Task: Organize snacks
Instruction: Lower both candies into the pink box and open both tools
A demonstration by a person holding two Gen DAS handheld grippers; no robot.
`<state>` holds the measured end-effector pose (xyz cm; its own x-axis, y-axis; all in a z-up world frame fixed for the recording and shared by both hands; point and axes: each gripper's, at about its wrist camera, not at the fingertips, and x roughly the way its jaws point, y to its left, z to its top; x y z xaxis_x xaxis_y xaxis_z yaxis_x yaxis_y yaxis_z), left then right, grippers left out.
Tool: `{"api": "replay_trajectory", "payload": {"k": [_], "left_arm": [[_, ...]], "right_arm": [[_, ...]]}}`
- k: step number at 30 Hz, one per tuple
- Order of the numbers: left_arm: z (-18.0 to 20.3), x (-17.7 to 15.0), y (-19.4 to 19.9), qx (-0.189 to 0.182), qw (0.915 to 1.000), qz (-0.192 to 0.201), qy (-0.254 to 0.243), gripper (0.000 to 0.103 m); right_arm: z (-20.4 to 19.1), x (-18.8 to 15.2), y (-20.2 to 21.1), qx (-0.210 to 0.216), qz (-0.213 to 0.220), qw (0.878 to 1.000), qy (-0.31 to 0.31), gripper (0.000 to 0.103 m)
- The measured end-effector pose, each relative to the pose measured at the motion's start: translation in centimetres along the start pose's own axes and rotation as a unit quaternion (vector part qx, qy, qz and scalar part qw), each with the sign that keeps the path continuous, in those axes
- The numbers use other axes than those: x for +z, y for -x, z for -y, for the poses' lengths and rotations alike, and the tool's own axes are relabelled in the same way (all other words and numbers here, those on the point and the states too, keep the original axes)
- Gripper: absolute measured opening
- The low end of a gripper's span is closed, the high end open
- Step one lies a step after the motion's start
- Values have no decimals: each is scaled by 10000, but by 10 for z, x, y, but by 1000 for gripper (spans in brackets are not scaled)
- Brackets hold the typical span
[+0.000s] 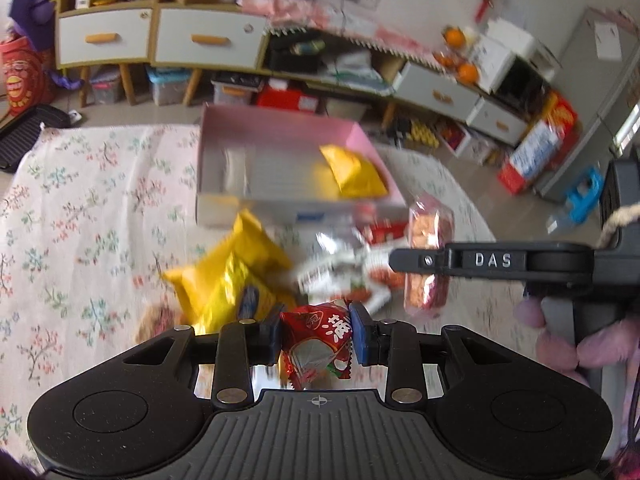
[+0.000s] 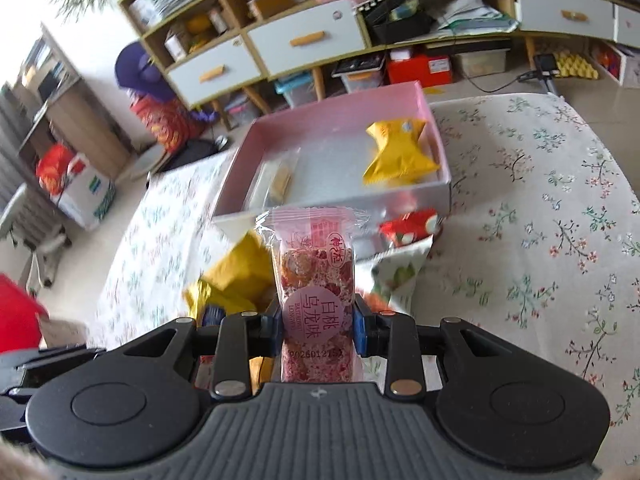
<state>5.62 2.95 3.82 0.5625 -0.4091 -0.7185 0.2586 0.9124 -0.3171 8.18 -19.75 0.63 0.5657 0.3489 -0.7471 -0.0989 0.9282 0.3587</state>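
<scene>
My left gripper (image 1: 316,336) is shut on a red foil snack packet (image 1: 316,332), held above a pile of snacks: yellow packets (image 1: 232,276) and white-and-red packets (image 1: 344,272). My right gripper (image 2: 315,328) is shut on a pink clear-wrapped snack bar (image 2: 314,280), held upright; the bar also shows in the left wrist view (image 1: 430,256). Beyond the pile stands a pink open box (image 1: 216,208) (image 2: 436,184) holding a yellow packet (image 1: 352,170) (image 2: 400,152) and a clear-wrapped biscuit (image 2: 276,184).
The table has a floral cloth (image 1: 88,208) (image 2: 540,240). Behind it are cabinets with grey drawers (image 1: 208,40) (image 2: 308,44), storage bins on the floor and a grey fridge (image 1: 600,92) at the right. More red and white packets (image 2: 408,228) lie by the box.
</scene>
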Motion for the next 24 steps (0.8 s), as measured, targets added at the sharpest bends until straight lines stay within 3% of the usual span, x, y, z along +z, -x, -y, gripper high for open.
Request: {"api": "replay_trajectory", "payload": {"k": [13, 19, 24], "left_arm": [[-12, 46, -53, 322, 9928, 814, 822, 31], [-4, 71, -84, 393, 9939, 963, 368, 31], [-8, 79, -118, 454, 9952, 840, 228, 31]], "right_arm": [[18, 39, -22, 8, 681, 9960, -573, 29], [17, 61, -39, -4, 805, 9956, -470, 29], [18, 78, -57, 91, 875, 9956, -326, 29]]}}
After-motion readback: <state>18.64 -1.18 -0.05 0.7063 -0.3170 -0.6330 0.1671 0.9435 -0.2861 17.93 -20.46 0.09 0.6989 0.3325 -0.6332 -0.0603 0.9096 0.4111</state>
